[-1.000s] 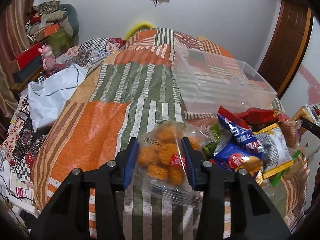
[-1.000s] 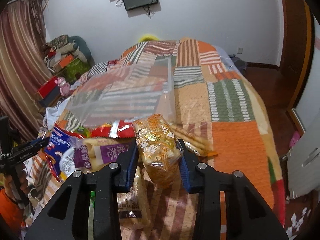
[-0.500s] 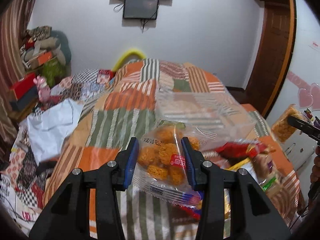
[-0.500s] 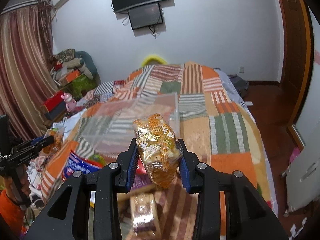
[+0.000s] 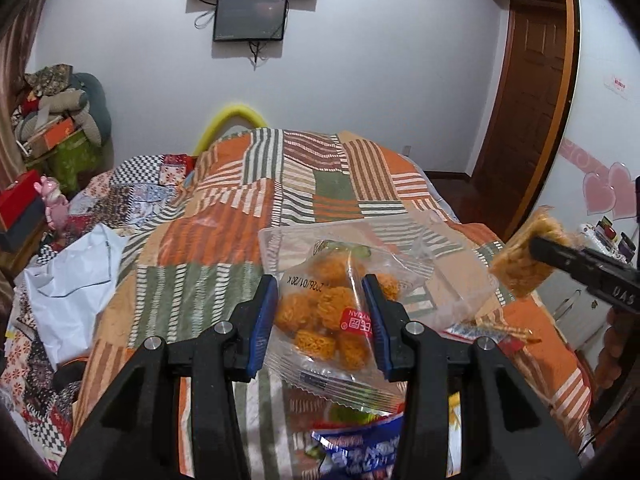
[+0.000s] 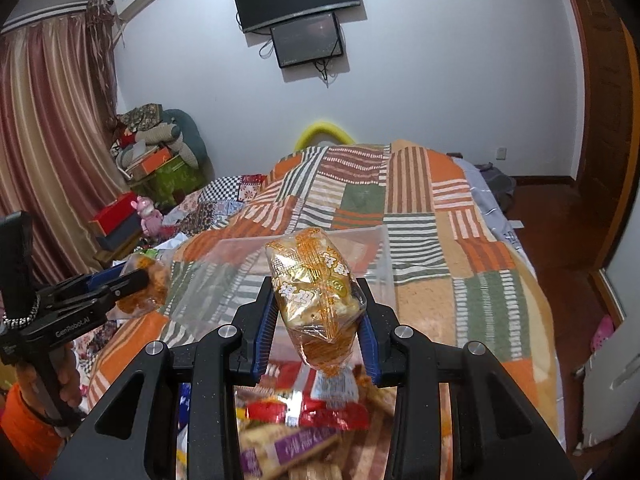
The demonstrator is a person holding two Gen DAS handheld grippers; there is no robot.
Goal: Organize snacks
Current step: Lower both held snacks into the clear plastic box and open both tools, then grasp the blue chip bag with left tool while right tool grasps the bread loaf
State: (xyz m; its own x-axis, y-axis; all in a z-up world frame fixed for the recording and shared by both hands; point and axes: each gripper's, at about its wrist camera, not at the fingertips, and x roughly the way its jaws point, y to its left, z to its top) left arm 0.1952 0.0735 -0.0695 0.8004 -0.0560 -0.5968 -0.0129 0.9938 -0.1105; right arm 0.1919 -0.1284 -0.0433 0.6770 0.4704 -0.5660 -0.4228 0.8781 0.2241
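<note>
A clear plastic bag of round orange puffed snacks with a small red label [image 5: 326, 320] is hanging in the air above the bed, pinched between the blue pads of the left gripper [image 5: 322, 320], whose black jaws are clamping on it from both sides; the same bag is showing at the left edge of the right wrist view [image 6: 146, 284], poking out past that gripper's tip. A golden-yellow crinkled packet with orange lettering [image 6: 314, 292] is standing nearly upright in the right gripper [image 6: 318, 320], which is squeezing it tightly at its lower half, and it is appearing again at the right of the left wrist view [image 5: 524, 256]. Just beyond both packets a clear, rectangular plastic storage box [image 6: 376, 256] is sitting open on the bed, its walls letting the quilt pattern show through. Below the grippers a loose heap of snack packets is lying on the cover, among them a red wrapper [image 6: 308, 416], a purple-labelled pack [image 6: 288, 448] and a blue bag [image 5: 356, 452]. All of this is resting on a patchwork quilt of orange, green and striped squares [image 6: 480, 280]. Farther out, a white plastic bag [image 5: 72, 280] is lying at the bed's left side, a pink toy figure [image 6: 146, 216] is standing by red boxes, and two dark screens [image 6: 296, 12] are hanging on the white wall.
</note>
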